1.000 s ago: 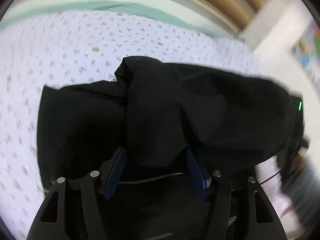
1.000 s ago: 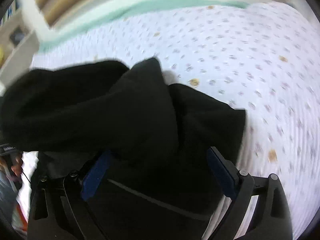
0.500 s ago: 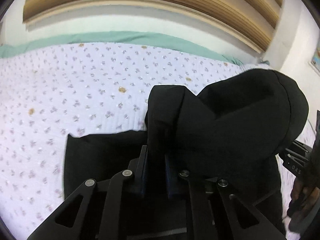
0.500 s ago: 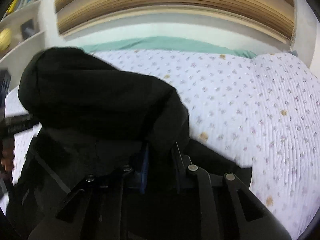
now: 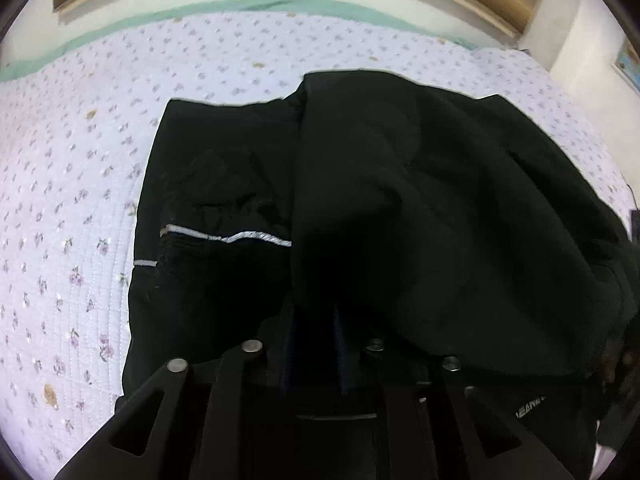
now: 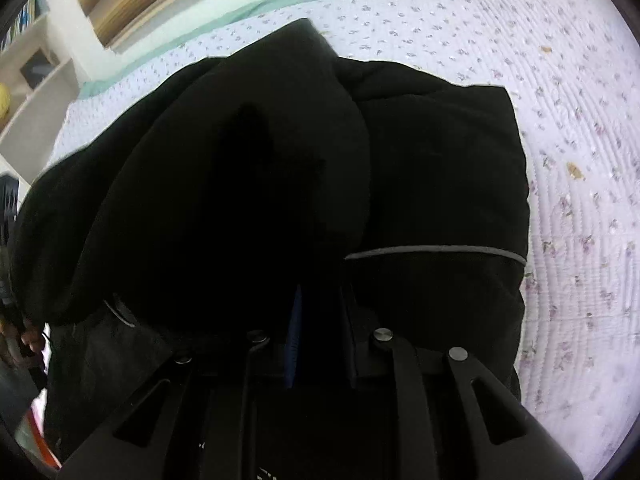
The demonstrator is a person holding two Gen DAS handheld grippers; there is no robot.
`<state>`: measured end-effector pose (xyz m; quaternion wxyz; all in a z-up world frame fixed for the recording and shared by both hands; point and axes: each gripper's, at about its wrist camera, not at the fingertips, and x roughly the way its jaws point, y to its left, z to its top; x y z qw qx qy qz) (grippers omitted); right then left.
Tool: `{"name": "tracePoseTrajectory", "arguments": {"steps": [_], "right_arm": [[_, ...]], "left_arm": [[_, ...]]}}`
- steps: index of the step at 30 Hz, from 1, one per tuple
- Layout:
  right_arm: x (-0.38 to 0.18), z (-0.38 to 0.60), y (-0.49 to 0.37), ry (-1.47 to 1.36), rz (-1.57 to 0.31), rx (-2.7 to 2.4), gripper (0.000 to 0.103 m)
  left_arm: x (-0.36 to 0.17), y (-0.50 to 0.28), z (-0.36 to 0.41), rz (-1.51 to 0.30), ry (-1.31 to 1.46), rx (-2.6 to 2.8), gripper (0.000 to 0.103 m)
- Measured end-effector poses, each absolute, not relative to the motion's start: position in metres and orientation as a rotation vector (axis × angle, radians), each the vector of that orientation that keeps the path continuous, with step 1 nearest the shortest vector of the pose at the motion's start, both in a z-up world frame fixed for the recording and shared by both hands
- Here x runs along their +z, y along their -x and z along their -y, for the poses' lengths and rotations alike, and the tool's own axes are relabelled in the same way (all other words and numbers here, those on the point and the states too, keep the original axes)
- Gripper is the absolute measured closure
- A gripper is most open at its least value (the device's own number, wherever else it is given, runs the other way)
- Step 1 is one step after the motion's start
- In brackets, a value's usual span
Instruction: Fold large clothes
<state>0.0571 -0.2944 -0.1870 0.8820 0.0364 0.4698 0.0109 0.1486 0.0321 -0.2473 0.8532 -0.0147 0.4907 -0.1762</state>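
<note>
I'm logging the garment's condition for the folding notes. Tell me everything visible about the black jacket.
The black jacket is a dark, matte, soft-looking garment with a thin silver reflective stripe across its lower layer and small pale lettering near one edge. It lies on the floral quilted bedspread, one part lifted and draped over the rest. The left claw and right claw are each shut on a fold of it.

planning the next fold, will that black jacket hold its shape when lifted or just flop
Likely floppy: the black jacket drapes and sags in soft folds from both grippers. Probably bulky; it bunches thickly over the quilt. With the jaws pinched close on thick layers, it seems unlikely to slip.
</note>
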Motion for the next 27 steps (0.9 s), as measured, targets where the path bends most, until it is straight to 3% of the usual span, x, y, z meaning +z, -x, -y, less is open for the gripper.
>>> {"name": "tracePoseTrajectory", "arguments": {"steps": [1, 2, 3, 4, 6, 9, 12, 14, 19, 27], "right_arm": [[-0.182, 0.292, -0.056, -0.061, -0.996, 0.025, 0.078], [-0.178, 0.291, -0.053, -0.046, -1.006, 0.025, 0.072], [-0.170, 0.291, -0.047, -0.023, -1.003, 0.012, 0.055], [-0.158, 0.291, -0.042, 0.001, -0.982, -0.017, 0.036], [-0.126, 0.291, -0.028, 0.074, -0.902, -0.109, 0.024], [-0.078, 0.282, -0.015, 0.193, -0.760, -0.209, 0.023], [-0.037, 0.258, -0.020, 0.214, -0.629, -0.164, 0.010], [-0.033, 0.242, -0.037, 0.177, -0.631, -0.080, 0.009], [-0.091, 0.233, -0.066, 0.009, -0.760, 0.024, 0.010], [-0.209, 0.228, -0.078, -0.063, -0.996, 0.054, 0.010]], "left_arm": [[-0.245, -0.150, -0.034, -1.041, 0.028, -0.364, 0.073], [-0.240, -0.149, -0.038, -1.053, 0.016, -0.348, 0.060], [-0.237, -0.150, -0.040, -1.056, 0.013, -0.339, 0.056], [-0.228, -0.147, -0.047, -1.057, 0.020, -0.317, 0.056], [-0.209, -0.139, -0.059, -1.033, 0.029, -0.269, 0.055], [-0.167, -0.128, -0.069, -0.924, 0.038, -0.239, 0.054], [-0.131, -0.131, -0.050, -0.822, 0.052, -0.325, 0.054], [-0.125, -0.138, -0.029, -0.793, 0.041, -0.393, 0.054], [-0.167, -0.155, 0.023, -0.873, 0.027, -0.514, 0.054], [-0.261, -0.168, 0.034, -1.026, 0.031, -0.469, 0.059]]}}
